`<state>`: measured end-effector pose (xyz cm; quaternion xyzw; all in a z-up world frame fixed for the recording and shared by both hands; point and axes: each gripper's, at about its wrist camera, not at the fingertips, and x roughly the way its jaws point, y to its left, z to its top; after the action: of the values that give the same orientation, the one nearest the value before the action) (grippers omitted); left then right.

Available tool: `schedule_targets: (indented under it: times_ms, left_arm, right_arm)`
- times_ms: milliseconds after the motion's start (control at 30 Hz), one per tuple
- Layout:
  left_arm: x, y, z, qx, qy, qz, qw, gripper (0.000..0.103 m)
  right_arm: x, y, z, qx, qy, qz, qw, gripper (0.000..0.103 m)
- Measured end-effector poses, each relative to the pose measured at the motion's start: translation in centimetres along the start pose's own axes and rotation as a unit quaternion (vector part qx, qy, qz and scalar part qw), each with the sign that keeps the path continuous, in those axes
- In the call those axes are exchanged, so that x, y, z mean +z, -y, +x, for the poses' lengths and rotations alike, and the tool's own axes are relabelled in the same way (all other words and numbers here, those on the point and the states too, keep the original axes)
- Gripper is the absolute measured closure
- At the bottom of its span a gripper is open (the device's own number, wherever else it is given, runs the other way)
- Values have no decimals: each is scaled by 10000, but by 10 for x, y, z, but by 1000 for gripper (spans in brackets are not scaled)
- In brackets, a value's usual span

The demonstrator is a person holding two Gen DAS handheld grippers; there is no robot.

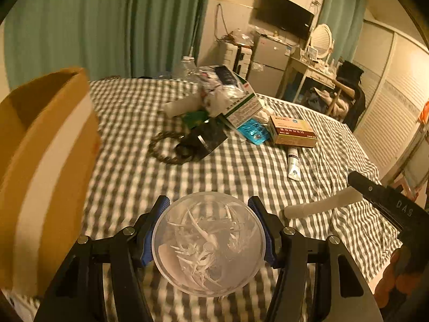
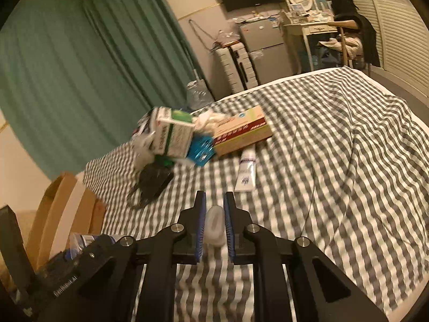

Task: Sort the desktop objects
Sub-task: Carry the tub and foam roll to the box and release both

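Grey-and-white checked cloth [image 1: 241,166] covers the bed, with green curtains [image 1: 107,21] behind and a dressing table [image 1: 313,69] at the far wall; a cardboard box [image 1: 45,161] stands at the left edge of the bed. The left gripper [image 1: 209,206] is closed on a clear round plastic container [image 1: 209,241] of white slivers, its blue pads pressing on either side, the container lifted above the cloth. The right gripper [image 2: 214,201] is clamped narrowly on a small white cylinder [image 2: 214,225], which stands out past its fingers in the left wrist view. Near the middle of the bed lies a heap: a green-and-white medicine box [image 1: 241,102] tilted on top, a blue blister pack [image 1: 253,131] just beside it, a tan-and-red box [image 1: 292,131] to the right, a white tube [image 1: 293,163] below that box, and a dark bracelet [image 1: 171,147] touching a black packet [image 1: 209,136]; crumpled white plastic [image 1: 222,94] lies behind the medicine box.
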<state>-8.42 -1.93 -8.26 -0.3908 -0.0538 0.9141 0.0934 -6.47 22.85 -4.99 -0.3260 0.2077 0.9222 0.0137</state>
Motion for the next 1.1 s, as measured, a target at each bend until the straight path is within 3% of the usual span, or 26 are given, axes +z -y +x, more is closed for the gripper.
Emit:
schedule_targets:
  times_ms: [433, 500, 667, 833, 933, 1000, 1100]
  left_arm:
    - [-24, -25, -52, 124, 227, -286, 9993, 41]
    - [-24, -28, -58, 125, 272, -293, 9991, 41]
    - [-22, -33, -68, 94, 352, -351, 9987, 41]
    - [-28, -41, -69, 127, 362, -353, 9986, 41]
    - [-33, -45, -64, 183, 324, -388, 9986, 41]
    - [-37, -48, -60, 215, 298, -451, 9983, 41]
    - [-44, -50, -55, 228, 323, -539, 9978, 41]
  right_arm:
    - [-23, -35, -43, 285, -49, -478, 9984, 94]
    - [-24, -40, -48, 344, -43, -514, 9981, 101]
    - [-30, -50, -47, 290, -178, -703, 9969, 101]
    - [-38, -47, -29, 382, -685, -578, 9952, 101]
    - [-44, -45, -8, 327, -1221, -431, 9910, 99]
    - [-51, -42, 6, 168, -1587, -303, 9867, 79]
    - [-63, -40, 23, -111, -1998, -236, 9795, 74]
